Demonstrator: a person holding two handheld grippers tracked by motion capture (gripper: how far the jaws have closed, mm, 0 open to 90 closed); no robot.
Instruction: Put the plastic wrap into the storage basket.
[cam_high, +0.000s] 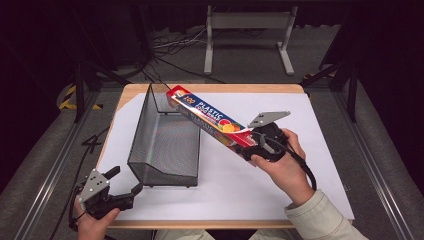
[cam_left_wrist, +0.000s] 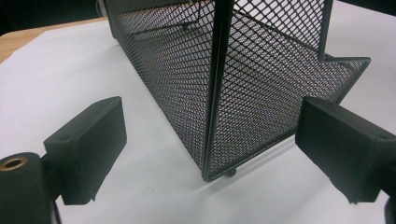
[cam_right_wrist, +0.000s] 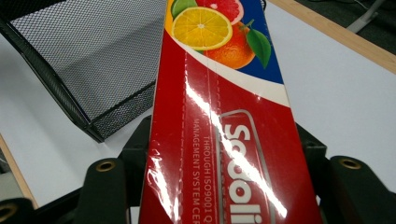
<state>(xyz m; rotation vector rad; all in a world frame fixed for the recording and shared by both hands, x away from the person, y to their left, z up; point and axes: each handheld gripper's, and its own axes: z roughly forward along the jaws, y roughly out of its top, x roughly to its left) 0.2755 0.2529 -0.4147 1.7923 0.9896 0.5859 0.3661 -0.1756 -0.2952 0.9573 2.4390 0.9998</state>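
- Two grippers: right gripper (cam_high: 248, 145) has its jaws clamped on the wrap box (cam_high: 210, 119), which pokes out over the basket (cam_high: 165, 135).
- Left gripper (cam_high: 126, 180) jaws gape wide with nothing in them, basket corner just ahead.

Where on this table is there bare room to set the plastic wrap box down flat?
Bare white sheet lies right of the plastic wrap box, out to the table's right edge, and along the near edge between the two hands. It is crowded on the left, where the mesh basket stands with the left gripper at its near corner.
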